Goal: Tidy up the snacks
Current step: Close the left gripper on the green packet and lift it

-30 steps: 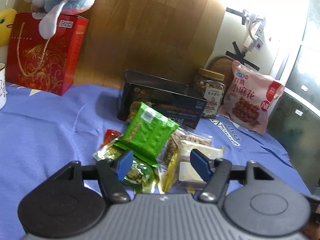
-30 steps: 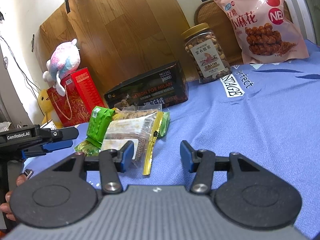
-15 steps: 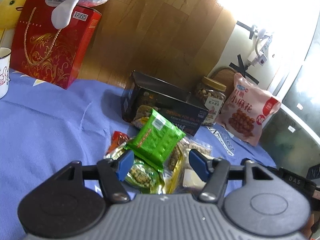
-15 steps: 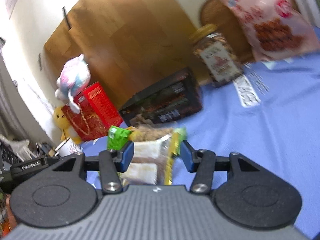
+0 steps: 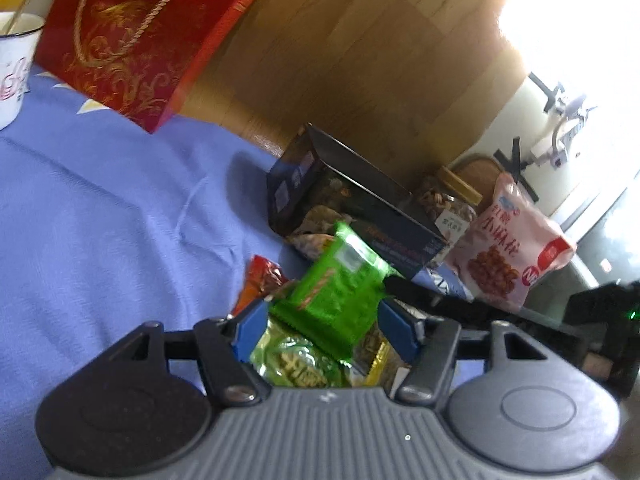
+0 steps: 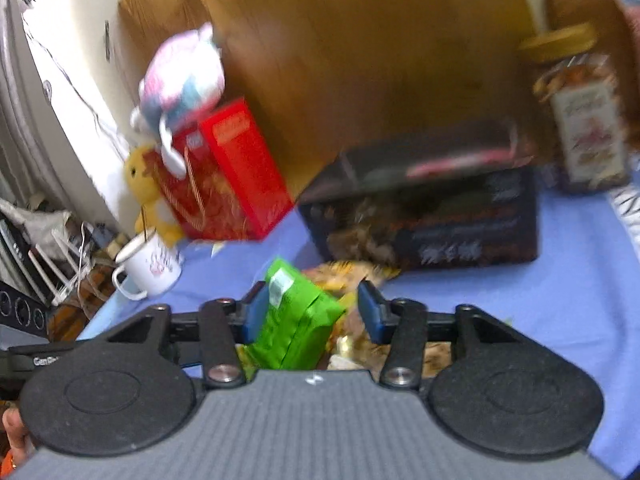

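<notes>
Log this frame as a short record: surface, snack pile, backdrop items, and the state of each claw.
surface: blue cloth
snack pile: green packet on top, red packet and gold-green packet beside and beneath it
backdrop items: dark box, nut jar, pink bag, red gift box, white mug
left claw: open, fingers either side of the green packet, no visible grip
right claw: open, green packet between the fingers
image quality: both views motion-blurred
</notes>
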`<state>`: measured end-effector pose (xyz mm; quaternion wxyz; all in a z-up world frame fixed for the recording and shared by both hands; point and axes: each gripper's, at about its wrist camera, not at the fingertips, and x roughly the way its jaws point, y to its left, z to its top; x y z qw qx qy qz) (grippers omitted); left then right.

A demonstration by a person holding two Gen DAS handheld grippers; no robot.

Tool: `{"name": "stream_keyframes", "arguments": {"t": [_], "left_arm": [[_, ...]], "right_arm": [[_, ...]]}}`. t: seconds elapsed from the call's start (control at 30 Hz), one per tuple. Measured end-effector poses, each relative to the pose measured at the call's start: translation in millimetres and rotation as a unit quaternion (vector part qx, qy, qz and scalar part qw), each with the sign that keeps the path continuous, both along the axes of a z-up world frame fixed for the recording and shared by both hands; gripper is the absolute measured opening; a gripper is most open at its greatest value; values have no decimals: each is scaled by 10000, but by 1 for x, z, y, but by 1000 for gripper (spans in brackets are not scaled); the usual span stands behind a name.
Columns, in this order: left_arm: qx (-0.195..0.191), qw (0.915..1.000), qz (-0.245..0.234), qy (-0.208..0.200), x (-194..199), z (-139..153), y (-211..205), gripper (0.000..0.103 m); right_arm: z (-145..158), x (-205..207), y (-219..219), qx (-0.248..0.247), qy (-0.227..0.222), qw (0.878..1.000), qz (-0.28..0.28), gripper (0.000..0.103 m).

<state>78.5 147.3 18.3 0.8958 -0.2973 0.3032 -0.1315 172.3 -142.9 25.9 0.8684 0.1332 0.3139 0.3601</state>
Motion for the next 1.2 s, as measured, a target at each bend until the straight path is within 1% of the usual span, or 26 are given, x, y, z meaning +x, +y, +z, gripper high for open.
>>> {"name": "stream_keyframes", "arguments": {"t": [0.03,0.07,0.13,0.2,0.27,0.33,0.37,0.4,0.43,0.47,0.57,0.6,0.7,0.77,0.87,0.93,1.0,1.1,1.13,1.2], "left_arm": [[-73,10000,38,-23,-2,1,6,62],[-162,9998,90,-42,-5,1,12,62],[-338,9992,200,-51,-12,0,26,62],[-423,9986,315,-20,-20,-1,38,62],[-466,9980,418,-23,-29,0,47,62],[-451,9978,481,-46,-39,2,53,62],[-419,9978,504,-46,-44,3,54,62],[-388,9979,515,-34,-48,3,56,62],[-362,9980,520,-9,-52,2,57,62],[-356,9980,517,12,-55,2,58,62],[-408,9979,503,47,-62,0,63,62],[-432,9978,503,39,-63,1,65,64],[-445,9975,547,-38,-64,3,70,64],[-486,9974,523,-39,-62,3,71,64],[-494,9981,366,47,-56,-2,65,64],[-480,9985,222,163,-49,-8,59,62],[-551,9979,67,331,-42,-16,54,61],[-658,9966,-88,494,-36,-30,47,61],[-775,9957,-96,507,-35,-34,47,61],[-819,9953,-90,506,-34,-34,47,58]], "right_arm": [[-3,-1,5,-29,69,9999,123,19],[-3,-7,8,-9,34,9996,277,19],[1,-29,14,-63,-211,9982,560,18],[4,-53,24,-179,-461,9952,842,17],[4,-73,36,-237,-582,9909,1191,19],[1,-93,45,-400,-671,9849,1543,25],[-1,-98,50,-478,-690,9820,1690,30],[-3,-105,53,-535,-727,9793,1810,40],[-4,-111,55,-575,-779,9776,1870,45],[-5,-116,55,-582,-822,9766,1902,46],[-7,-117,52,-558,-798,9774,1877,46],[-7,-115,52,-579,-806,9782,1822,46],[-7,-107,51,-688,-808,9826,1521,46],[-4,-106,49,-668,-889,9844,1361,46],[-6,-99,49,-782,-1014,9865,1025,54],[-11,-89,50,-839,-904,9884,892,55],[-17,-77,51,-835,-676,9911,786,55],[-23,-72,56,-768,-492,9918,892,54],[-23,-75,58,-777,-507,9916,896,49],[-22,-83,66,-909,-709,9883,997,38]]}}
